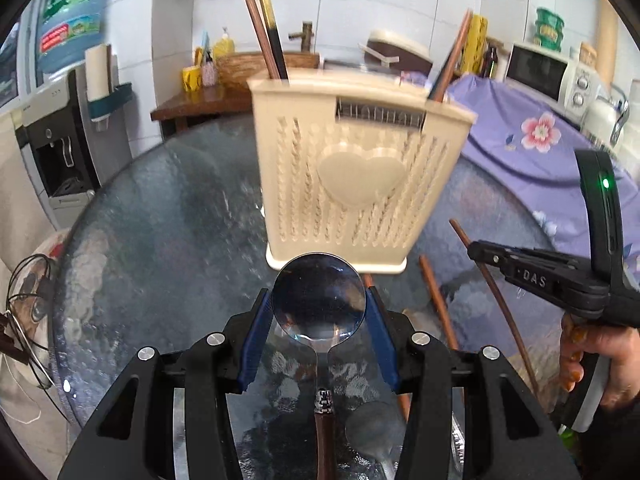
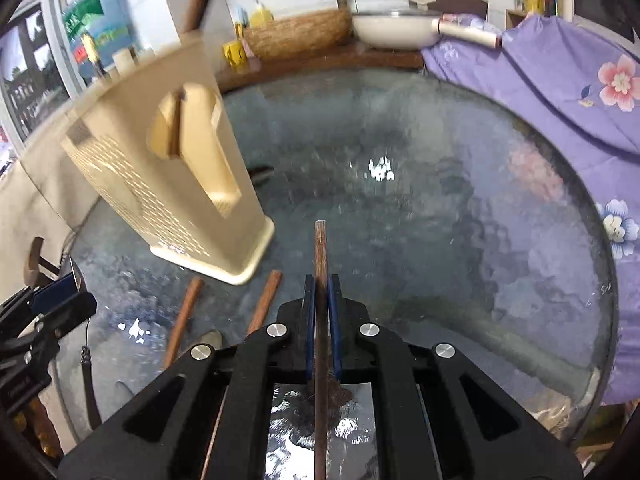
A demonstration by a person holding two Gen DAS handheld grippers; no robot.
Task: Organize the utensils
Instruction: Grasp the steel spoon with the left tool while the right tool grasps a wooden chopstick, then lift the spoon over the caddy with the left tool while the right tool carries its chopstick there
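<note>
A cream plastic utensil holder (image 1: 360, 176) with a heart on its front stands on the round glass table (image 1: 168, 216); several brown chopsticks (image 1: 268, 36) stick out of it. My left gripper (image 1: 319, 312) is shut on the bowl of a steel spoon (image 1: 319, 296) with a brown handle, just in front of the holder. My right gripper (image 2: 321, 292) is shut on a single brown chopstick (image 2: 320, 248), right of the holder (image 2: 168, 184). Two loose chopsticks (image 2: 264, 300) lie on the glass near the holder's base. The right gripper also shows in the left wrist view (image 1: 520, 268).
A purple flowered cloth (image 2: 560, 92) covers the table's right side. A wooden side table (image 1: 192, 100) with a basket, a yellow cup and a pan stands behind. A water dispenser (image 1: 60, 128) is at left, a microwave (image 1: 540, 72) at back right.
</note>
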